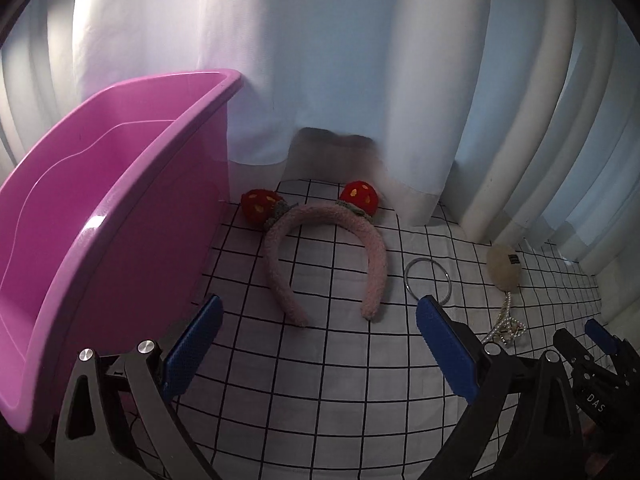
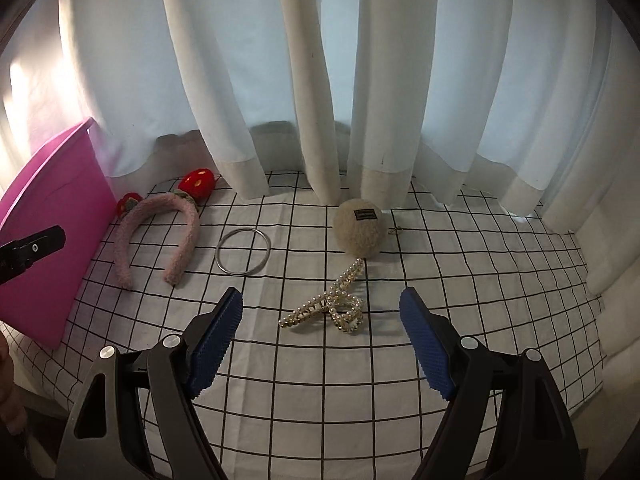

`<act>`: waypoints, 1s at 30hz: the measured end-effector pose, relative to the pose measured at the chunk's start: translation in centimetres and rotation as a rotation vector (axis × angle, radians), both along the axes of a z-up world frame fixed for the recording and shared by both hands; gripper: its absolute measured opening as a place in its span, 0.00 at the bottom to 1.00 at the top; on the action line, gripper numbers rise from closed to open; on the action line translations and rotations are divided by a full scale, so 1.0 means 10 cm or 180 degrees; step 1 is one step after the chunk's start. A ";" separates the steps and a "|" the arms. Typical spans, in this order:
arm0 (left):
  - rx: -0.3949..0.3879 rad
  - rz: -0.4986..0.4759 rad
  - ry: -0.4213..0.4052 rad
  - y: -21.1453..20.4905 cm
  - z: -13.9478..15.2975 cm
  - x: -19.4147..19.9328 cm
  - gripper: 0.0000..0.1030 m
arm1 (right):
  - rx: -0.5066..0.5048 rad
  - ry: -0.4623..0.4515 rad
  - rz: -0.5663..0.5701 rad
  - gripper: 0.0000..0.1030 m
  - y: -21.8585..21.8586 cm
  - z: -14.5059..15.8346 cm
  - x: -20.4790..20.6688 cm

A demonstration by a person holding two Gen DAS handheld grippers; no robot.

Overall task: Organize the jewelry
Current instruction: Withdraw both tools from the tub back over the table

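Note:
A fuzzy pink headband [image 1: 326, 258] with two red strawberry ears lies on the checked cloth beside a pink plastic bin [image 1: 100, 224]. My left gripper [image 1: 320, 312] is open and empty, just short of the headband's ends. A silver bangle [image 2: 243, 253], a beige fuzzy clip [image 2: 359, 227] and a pearl hair clip [image 2: 330, 306] lie further right. My right gripper [image 2: 321, 307] is open and empty, its blue pads either side of the pearl clip and nearer the camera. The headband [image 2: 156, 236] and bin [image 2: 52, 232] also show at the left of the right wrist view.
White curtains [image 2: 320, 80] hang along the back and right of the white grid-patterned cloth [image 2: 320, 384]. The cloth's edge drops off at the front left near the bin. The right gripper [image 1: 592, 344] shows at the lower right of the left wrist view.

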State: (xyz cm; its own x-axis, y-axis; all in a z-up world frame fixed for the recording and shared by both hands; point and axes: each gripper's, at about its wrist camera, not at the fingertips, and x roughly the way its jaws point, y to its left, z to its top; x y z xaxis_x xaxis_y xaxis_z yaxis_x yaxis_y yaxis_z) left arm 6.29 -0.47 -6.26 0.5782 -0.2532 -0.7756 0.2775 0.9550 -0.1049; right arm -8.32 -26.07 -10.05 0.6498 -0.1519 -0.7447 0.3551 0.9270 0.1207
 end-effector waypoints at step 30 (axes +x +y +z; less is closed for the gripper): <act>0.0405 0.0020 0.0182 -0.59 -0.93 0.66 0.93 | 0.0571 0.0452 -0.0373 0.75 -0.34 -0.91 0.72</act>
State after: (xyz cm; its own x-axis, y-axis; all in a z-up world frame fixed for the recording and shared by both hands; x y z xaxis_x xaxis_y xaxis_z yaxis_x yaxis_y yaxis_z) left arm 12.86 -6.35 -15.52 0.5334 -0.1471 -0.8330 0.2684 0.9633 0.0018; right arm -1.14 -29.46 -19.12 0.5226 -0.0773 -0.8491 0.4839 0.8468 0.2207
